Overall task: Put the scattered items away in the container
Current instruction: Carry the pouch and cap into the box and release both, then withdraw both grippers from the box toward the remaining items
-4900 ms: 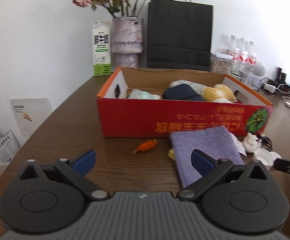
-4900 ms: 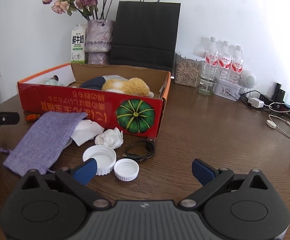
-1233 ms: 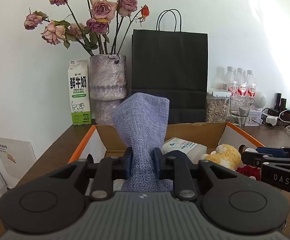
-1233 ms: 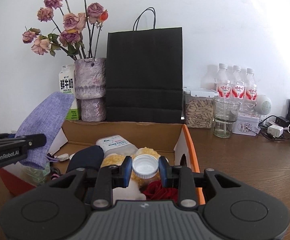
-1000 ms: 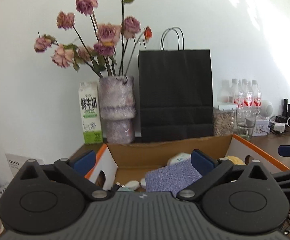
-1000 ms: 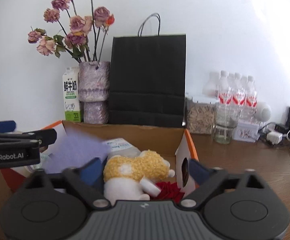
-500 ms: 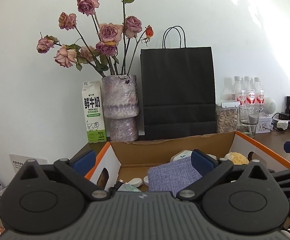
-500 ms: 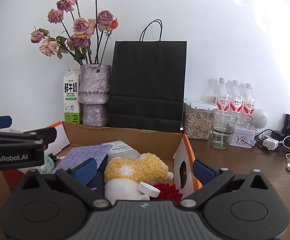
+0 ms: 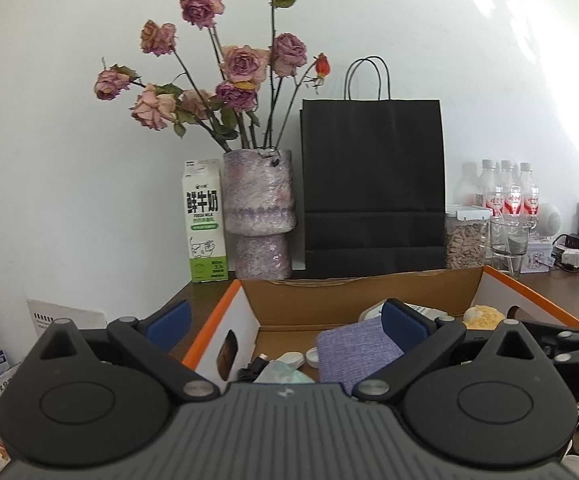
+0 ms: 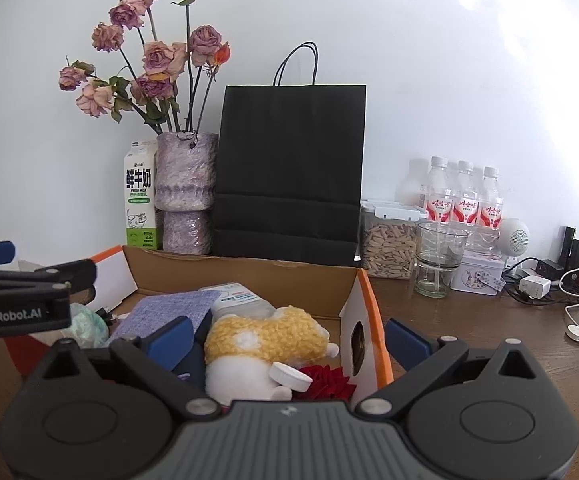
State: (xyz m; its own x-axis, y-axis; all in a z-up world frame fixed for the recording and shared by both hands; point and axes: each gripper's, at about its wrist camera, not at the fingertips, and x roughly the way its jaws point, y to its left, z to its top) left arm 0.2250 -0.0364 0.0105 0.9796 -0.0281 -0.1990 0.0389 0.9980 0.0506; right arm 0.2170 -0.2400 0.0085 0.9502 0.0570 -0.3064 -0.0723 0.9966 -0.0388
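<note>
- Left gripper [image 9: 285, 322] spread wide and empty, hovering above the near-left end of the cardboard box [image 9: 361, 294]
- Right gripper [image 10: 287, 338] likewise spread wide, nothing between its blue pads, poised over the box's right end, one pad inside the wall line and the other outside it
- Purple cloth pouch [image 9: 355, 354] lying flat inside the box, near the middle, partly hidden behind the left gripper's right finger; seen also from the right wrist view as a purple sheet beside the tissue pack [image 10: 237, 300]
- White bottle cap [image 10: 290, 376] resting tilted on the white belly of the yellow plush toy [image 10: 265, 340], inside the box at its right end
- Red fabric flower [image 10: 327, 384] tucked just under and right of that cap, against the box's end wall
- Two more white caps [image 9: 303, 357] on the box floor, left of the pouch, with a pale green crumpled bag [image 9: 283, 374] and a dark cable end [image 9: 251, 368] just beside them
- Behind the box, against the wall: milk carton [image 9: 205, 220], purple vase [image 9: 259, 212] of dried roses, black paper bag [image 9: 373, 184]
- Further right on the wooden table [image 10: 469, 320]: jar of seeds [image 10: 389, 250], glass cup [image 10: 439, 258], water bottles [image 10: 465, 196], chargers and cables [image 10: 545, 280]
</note>
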